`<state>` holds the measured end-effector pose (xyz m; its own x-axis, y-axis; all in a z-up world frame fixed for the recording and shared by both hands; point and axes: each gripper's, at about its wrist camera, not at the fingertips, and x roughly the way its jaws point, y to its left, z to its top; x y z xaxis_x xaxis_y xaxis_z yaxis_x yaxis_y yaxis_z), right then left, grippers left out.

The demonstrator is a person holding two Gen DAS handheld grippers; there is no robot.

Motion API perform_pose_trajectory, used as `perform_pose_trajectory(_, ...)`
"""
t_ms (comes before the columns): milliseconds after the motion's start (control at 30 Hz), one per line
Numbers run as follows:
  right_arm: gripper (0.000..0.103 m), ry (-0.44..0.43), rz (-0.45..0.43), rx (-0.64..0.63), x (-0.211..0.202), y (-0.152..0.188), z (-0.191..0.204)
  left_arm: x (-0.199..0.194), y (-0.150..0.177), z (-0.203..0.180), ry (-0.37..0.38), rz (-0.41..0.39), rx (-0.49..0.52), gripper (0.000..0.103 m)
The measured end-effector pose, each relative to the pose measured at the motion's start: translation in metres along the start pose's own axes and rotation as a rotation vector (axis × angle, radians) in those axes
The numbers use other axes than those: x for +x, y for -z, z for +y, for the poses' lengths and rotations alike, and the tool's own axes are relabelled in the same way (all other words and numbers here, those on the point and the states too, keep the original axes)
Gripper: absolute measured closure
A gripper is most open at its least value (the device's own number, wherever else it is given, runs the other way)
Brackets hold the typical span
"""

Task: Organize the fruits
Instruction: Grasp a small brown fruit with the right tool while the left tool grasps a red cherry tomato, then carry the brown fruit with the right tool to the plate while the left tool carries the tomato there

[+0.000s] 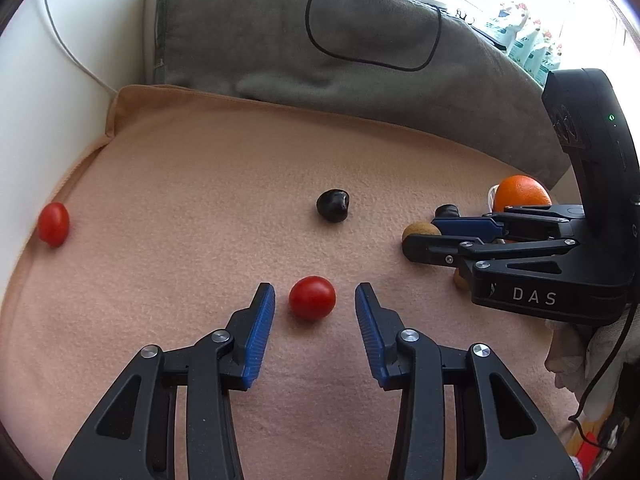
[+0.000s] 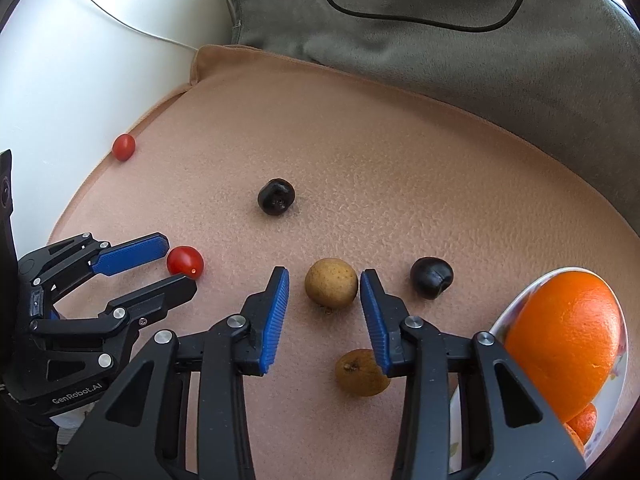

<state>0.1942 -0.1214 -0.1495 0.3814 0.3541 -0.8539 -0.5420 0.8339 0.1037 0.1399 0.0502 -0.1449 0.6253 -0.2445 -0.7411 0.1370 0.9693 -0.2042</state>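
A red cherry tomato (image 1: 312, 298) lies on the peach cloth (image 1: 192, 168) between the blue pads of my left gripper (image 1: 315, 292). A small gap shows on each side of it, so the jaws stand open. In the right wrist view a round brown fruit (image 2: 331, 286) sits between the pads of my right gripper (image 2: 324, 276). The right pad is almost against it and the left pad stands clear. A second brown fruit (image 2: 358, 374) lies closer in, partly under the right finger. An orange (image 2: 564, 344) fills a white bowl (image 2: 516, 308) at the right.
A second tomato (image 1: 53, 224) rests at the cloth's left edge by the white wall. One dark fruit (image 1: 333, 205) lies mid-cloth and another dark fruit (image 2: 431, 277) sits near the bowl. A grey cushion (image 1: 280, 40) with a black cable (image 1: 360, 56) on it borders the far side.
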Motion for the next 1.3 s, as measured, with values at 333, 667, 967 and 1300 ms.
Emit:
perform_pose_trajectory(333,0.074,0.009,0.019,0.001,0.008,0.000,0.001,0.006,0.003,0.001,-0.007,0.016,-0.006,0.075)
perform_pose_trajectory(667,0.074,0.006,0.005,0.013,0.005,0.001,0.003,0.006,0.002,0.002,-0.005,0.008,-0.013,0.079)
perform_pose_trajectory(967,0.074,-0.040,-0.067,0.042,-0.029,-0.001,0.001,-0.005,0.002,0.001,0.014,-0.016,-0.027,0.079)
perform_pose_trajectory(1300,0.074,-0.049,-0.186,0.069,-0.093,0.012,-0.015,-0.023,-0.009,-0.022,0.058,-0.065,0.004,0.079)
